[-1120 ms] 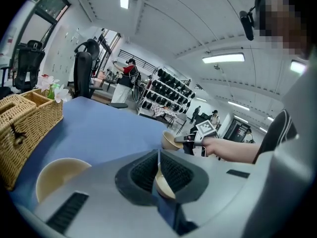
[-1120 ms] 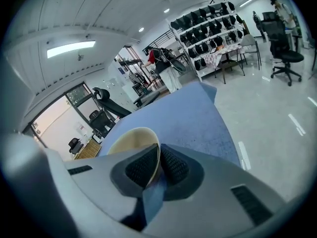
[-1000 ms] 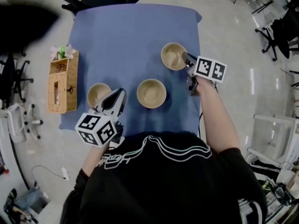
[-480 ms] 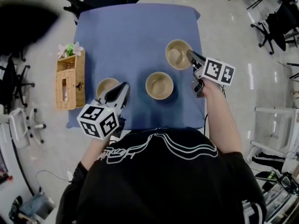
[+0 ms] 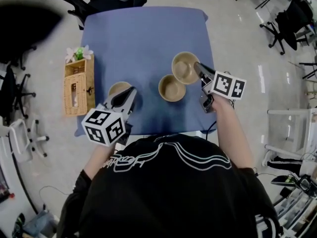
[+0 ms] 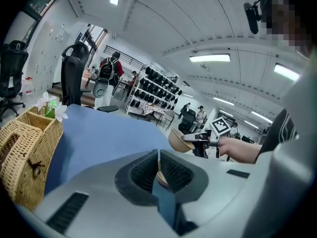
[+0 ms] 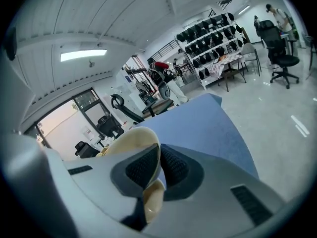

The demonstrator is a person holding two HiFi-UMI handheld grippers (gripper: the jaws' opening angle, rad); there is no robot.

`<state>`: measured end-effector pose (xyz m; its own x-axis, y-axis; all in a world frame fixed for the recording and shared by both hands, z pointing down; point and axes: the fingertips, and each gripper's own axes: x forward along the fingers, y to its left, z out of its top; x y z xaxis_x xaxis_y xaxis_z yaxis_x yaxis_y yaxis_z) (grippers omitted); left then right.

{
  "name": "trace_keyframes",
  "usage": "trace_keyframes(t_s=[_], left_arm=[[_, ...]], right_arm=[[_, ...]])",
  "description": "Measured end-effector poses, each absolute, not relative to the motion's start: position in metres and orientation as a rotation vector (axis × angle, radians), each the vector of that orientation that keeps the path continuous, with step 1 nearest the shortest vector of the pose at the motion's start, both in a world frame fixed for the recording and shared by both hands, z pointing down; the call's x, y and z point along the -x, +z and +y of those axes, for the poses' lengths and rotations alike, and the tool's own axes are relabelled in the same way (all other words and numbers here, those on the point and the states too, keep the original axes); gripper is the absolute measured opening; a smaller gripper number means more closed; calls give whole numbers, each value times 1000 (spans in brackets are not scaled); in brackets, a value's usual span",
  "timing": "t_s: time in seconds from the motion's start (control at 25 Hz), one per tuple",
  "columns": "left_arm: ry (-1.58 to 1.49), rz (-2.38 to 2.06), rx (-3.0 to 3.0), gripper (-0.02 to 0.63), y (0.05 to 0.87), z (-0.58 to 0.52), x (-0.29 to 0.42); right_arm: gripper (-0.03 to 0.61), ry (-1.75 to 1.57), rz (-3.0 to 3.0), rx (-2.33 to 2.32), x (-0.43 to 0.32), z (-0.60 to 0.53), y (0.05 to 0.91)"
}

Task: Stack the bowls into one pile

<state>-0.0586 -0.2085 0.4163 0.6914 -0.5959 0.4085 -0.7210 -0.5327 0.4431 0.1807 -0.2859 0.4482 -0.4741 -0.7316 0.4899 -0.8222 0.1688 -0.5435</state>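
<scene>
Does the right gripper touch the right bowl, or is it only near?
Touching. In the right gripper view, the right gripper is shut on the rim of the right bowl.

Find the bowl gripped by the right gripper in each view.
Head view: the held bowl sits right of centre, the right gripper on its rim.
Left gripper view: the held bowl is just right of centre, at the cloth's right edge.
Right gripper view: the held bowl is left of centre, its rim between the jaws.
Shared landmark: the blue tablecloth.
</scene>
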Motion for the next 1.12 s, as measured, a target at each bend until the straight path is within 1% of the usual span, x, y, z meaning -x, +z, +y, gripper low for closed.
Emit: trace_keyframes(t_s=[0.32, 0.76, 1.12], left_arm=[[253, -1014, -2308, 34, 415, -201, 75], [270, -1027, -2281, 34, 430, -190, 95], [306, -1012, -2256, 34, 452, -182, 110]], right_arm=[[43, 1193, -2268, -1533, -166, -259, 459], [43, 1254, -2212, -1555, -157, -240, 499], [44, 1182, -2193, -1550, -144, -235, 519]])
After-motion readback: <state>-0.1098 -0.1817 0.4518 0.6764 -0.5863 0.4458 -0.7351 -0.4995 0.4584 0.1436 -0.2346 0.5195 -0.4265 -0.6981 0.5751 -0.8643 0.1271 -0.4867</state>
